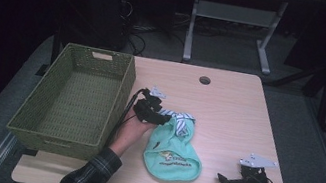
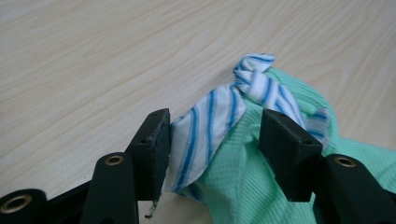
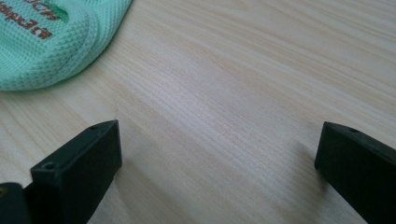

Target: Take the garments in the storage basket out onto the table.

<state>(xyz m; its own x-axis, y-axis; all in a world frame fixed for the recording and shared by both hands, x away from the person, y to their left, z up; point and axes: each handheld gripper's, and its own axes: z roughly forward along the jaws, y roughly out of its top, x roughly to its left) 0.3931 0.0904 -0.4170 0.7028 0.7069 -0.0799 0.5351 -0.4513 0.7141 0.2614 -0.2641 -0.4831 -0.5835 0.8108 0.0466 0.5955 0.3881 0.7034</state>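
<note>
high view: your left gripper point(image 1: 162, 117) sits at the upper left edge of the mint-green garment point(image 1: 172, 155), right at its blue-and-white striped collar point(image 1: 184, 121). the garment lies flat near the middle of the wooden table point(image 1: 234, 109), printed logo facing up, hem toward you. the green woven basket point(image 1: 73, 98) stands just left of your left hand point(image 1: 131, 129), at the table's left edge. your right gripper point(image 1: 226, 182) rests low at the front right of the table, near the garment's hem but apart from it, pointing toward it.

left gripper view: your jaws stand apart with the striped collar between them. the left jaw's pad touches the striped fabric point(image 2: 205, 135); the right jaw lies against the green knit point(image 2: 243, 177) a little off the stripes. not yet clamped; a gap remains. the collar is bunched and twisted into a knot-like fold farther out.

right gripper view: your jaws are wide apart over bare table point(image 3: 224, 107), holding nothing. the garment's rounded green hem point(image 3: 51, 42) lies at the upper left, with part of the orange lettering visible, clear of both jaws.
</note>
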